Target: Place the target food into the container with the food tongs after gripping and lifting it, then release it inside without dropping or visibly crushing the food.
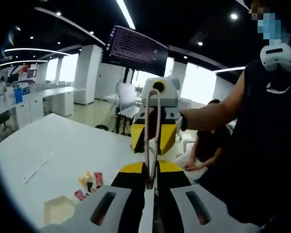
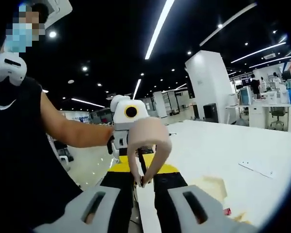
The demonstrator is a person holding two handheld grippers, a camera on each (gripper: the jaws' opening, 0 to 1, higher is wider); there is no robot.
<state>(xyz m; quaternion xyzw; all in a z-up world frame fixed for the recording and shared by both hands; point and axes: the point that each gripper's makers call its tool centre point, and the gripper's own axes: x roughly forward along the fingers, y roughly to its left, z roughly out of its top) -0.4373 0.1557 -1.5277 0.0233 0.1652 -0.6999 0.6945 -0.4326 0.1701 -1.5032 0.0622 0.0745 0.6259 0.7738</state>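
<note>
Beige food tongs (image 1: 152,131) rise edge-on from between my left gripper's (image 1: 149,180) black, yellow-tipped jaws, which are closed tight on them. In the right gripper view the tongs (image 2: 150,133) curve in a wide loop at the top. Their two arms meet between my right gripper's (image 2: 142,182) jaws, which are also closed on them. The two grippers face each other above the table's edge, with the right one (image 1: 155,138) just behind the tongs. Small red and yellow food pieces (image 1: 89,182) lie on the white table (image 1: 72,145) beside a tan container (image 1: 58,209). That container (image 2: 211,187) also sits right of my right jaws.
A person in black stands close at the right (image 1: 266,145) and holds the grippers. Another person (image 1: 208,141) sits behind the table. A white strip (image 1: 36,170) lies on the tabletop. A large dark screen (image 1: 136,48) hangs overhead, with desks and chairs further back.
</note>
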